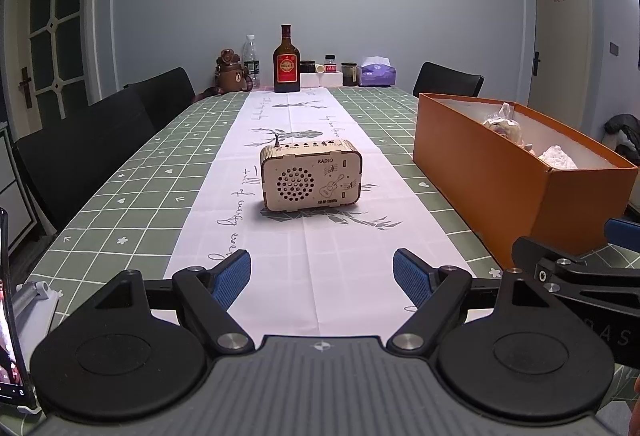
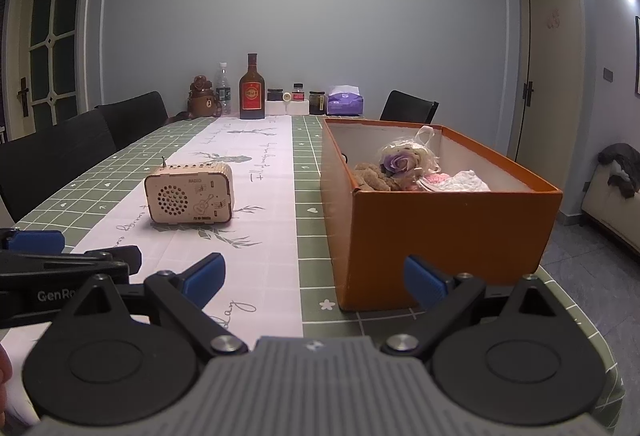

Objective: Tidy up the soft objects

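1. My left fingers are spread wide with nothing between them, low over the near end of the surface. My right fingers are spread and bare too, close in front of the near wall of the orange box.

2. The soft things, a brown plush toy, a purple cloth flower and some pink and white knitwear, already lie heaped inside the box. I see no soft thing loose on the surface, so I judge the task near its end.

3. Risk: my right fingers are so near the box wall that a forward push could catch the rim and shove or tip the box, which sits near the surface's right edge.

4. Risk: the wooden radio stands straight ahead of my left fingers. It is hard, not soft, and grabbing it by mistake would be wrong sorting. A careless sweep could knock it over.

5. Risk: my two hands sit side by side, so turning inward could clash them.

6. Risk: reaching into the heap could snag a loop or the flower's wrapping and drag neighbours out.
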`<move>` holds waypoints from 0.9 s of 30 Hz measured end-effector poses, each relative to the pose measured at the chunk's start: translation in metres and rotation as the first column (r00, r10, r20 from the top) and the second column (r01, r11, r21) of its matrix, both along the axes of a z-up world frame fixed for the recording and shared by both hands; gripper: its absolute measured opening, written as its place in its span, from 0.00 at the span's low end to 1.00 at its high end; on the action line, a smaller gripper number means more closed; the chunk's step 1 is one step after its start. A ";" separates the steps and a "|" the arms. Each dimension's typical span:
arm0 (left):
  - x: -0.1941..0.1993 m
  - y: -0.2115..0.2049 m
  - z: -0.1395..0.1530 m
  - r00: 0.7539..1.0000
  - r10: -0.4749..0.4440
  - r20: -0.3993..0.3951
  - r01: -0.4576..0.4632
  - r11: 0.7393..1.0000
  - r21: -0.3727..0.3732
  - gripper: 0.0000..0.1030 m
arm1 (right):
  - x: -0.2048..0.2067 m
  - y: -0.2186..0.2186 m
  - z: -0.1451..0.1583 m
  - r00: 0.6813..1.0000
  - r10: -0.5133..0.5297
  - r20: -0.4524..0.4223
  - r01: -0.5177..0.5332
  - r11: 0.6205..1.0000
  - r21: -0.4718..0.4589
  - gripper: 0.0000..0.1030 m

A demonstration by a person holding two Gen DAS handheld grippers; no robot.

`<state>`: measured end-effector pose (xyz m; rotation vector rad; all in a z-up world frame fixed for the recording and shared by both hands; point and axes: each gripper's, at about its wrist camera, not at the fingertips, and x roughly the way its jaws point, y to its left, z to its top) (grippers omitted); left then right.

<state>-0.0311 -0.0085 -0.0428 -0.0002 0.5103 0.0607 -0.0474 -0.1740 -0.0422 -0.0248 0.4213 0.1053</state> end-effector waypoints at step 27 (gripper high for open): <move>-0.004 0.002 0.004 1.000 0.010 0.008 -0.010 1.000 0.004 0.92 | -0.001 -0.001 0.000 1.000 -0.002 0.006 0.002 1.000 -0.004 0.92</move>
